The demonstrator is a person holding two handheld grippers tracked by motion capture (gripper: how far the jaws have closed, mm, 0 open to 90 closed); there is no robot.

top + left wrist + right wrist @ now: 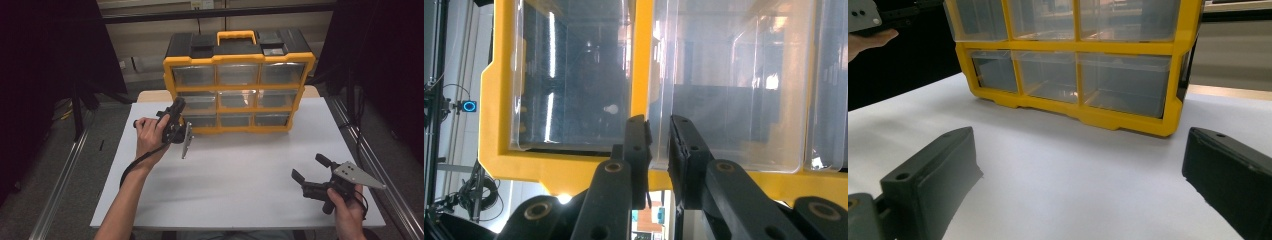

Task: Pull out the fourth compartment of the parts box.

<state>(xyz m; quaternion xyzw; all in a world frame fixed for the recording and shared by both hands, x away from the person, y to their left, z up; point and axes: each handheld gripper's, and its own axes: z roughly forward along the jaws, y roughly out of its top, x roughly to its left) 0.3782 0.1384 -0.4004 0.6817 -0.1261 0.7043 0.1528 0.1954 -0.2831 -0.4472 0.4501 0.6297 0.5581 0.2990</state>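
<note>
Looking down on the white table (240, 175), we've got a yellow-and-black drawer organizer (239, 82) standing at the far side, nine clear drawers in three rows with a carry handle (236, 36) on top; the left gripper (178, 111) is right up against its left column, around the middle and bottom drawers. In the left gripper view the jaws are nearly together, pinching the thin front lip of a clear drawer (724, 100) right beside the yellow divider; we'd call that clamped on the lip. The right gripper (312, 170) hangs over the near right corner of the table, well away from the cabinet, jaws wide apart and holding nothing.

Handling-wise, we reckon these drawers are light, stiff, slick plastic, and from here they look empty; that lip is the only real place to grab. The clear plastic could slip or crack if squeezed hard; the cabinet might also slide, so bracing it with the free gripper seems smart.
</note>
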